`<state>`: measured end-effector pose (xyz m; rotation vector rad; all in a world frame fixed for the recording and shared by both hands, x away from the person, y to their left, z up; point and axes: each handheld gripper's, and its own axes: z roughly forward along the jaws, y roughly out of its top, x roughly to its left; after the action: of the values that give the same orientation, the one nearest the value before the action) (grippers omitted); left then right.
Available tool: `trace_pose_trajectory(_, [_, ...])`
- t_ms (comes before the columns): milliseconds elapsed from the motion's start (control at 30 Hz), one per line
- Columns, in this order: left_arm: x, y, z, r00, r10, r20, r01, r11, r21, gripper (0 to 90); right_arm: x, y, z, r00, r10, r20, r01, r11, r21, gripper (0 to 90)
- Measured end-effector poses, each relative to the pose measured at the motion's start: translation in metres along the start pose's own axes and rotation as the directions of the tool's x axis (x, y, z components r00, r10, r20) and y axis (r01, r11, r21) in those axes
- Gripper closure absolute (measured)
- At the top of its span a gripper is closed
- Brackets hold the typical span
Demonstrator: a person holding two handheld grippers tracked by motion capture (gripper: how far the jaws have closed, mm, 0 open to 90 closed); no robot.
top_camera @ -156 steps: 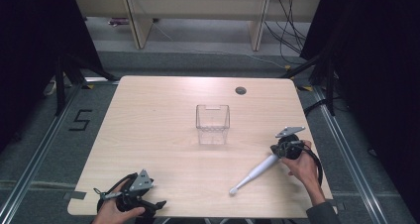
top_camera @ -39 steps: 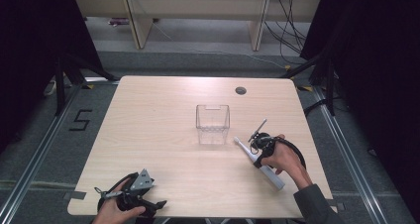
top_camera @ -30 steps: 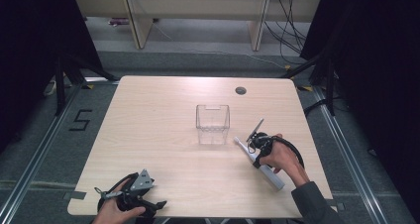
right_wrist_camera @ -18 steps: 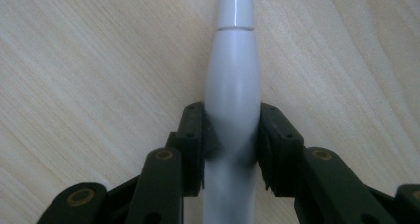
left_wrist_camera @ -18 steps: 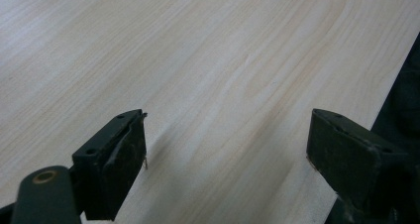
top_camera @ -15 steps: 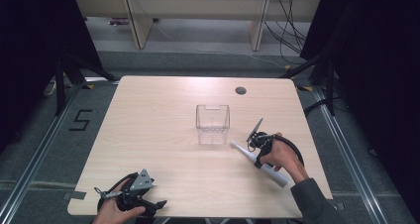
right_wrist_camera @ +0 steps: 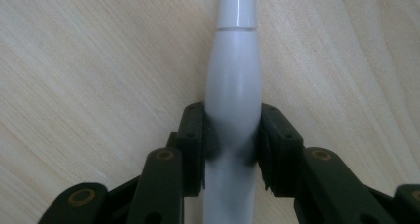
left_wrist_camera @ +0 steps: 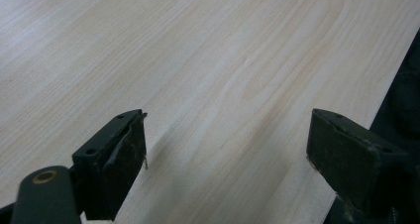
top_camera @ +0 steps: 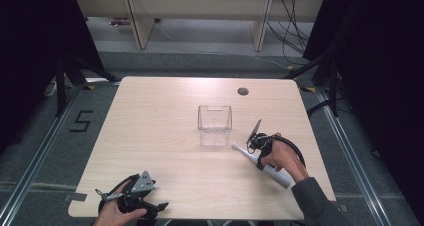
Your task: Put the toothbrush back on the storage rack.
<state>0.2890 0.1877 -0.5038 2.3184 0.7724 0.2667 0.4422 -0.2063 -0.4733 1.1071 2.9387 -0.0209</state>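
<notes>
Gripping a white handle beside the clear box

Resting at the near left corner of the bench point(top_camera: 165, 106), held in a hand: left tool point(top_camera: 131, 198), grey three-cornered plate on top. Seen from the left gripper view, jaws well apart, nothing but bare pale wood between them, the bench edge running past on the right side of that view.

Standing near the middle of the bench, upright and see-through: clear box point(top_camera: 214, 124). Farther back and right of it, a small round hole point(top_camera: 243, 91) in the bench top.

Lying just right of the box, slanted from near its front right corner down toward the near right: white handle point(top_camera: 280, 177), long, rounded and thicker in the middle, its narrower tip point(top_camera: 236, 146) close beside the box; touching or not, cannot tell. Clamped across its thick part: right tool point(top_camera: 256, 145), held in the right hand point(top_camera: 280, 158), cable looping around the wrist. Seen from the right gripper view, both black pads point(right_wrist_camera: 195, 135) pressed against the sides of the handle's swollen middle, the jaws having just been closing on it, handle flat on the wood.
</notes>
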Motion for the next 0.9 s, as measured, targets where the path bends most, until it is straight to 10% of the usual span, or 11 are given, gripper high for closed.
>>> trace_pose_trajectory(400, [0.001, 0.000, 0.000, 1.0000, -0.001, 0.003, 0.001, 1.0000, 0.007, 14.9, -0.009, -0.010, 0.001, 0.9992, -0.038, -0.011, 0.037, 0.998, -0.054, 66.8])
trace_pose_trajectory(433, [0.001, 0.000, 0.000, 1.0000, -0.001, 0.004, 0.001, 1.0000, 0.006, 14.9, -0.008, -0.014, -0.001, 0.9994, 0.016, -0.030, -0.018, 0.998, -0.054, 66.9])
trace_pose_trajectory(700, [0.000, 0.000, 0.001, 1.0000, -0.004, 0.000, 0.004, 1.0000, 0.001, 14.9, -0.013, -0.025, -0.010, 0.9990, 0.018, -0.041, -0.023, 0.992, -0.126, 66.9])
trace_pose_trajectory(900, [0.001, 0.001, 0.001, 1.0000, 0.003, -0.002, -0.003, 1.0000, -0.003, 14.9, -0.021, -0.039, -0.037, 0.9983, 0.034, -0.048, -0.046, 0.961, -0.272, 67.0])
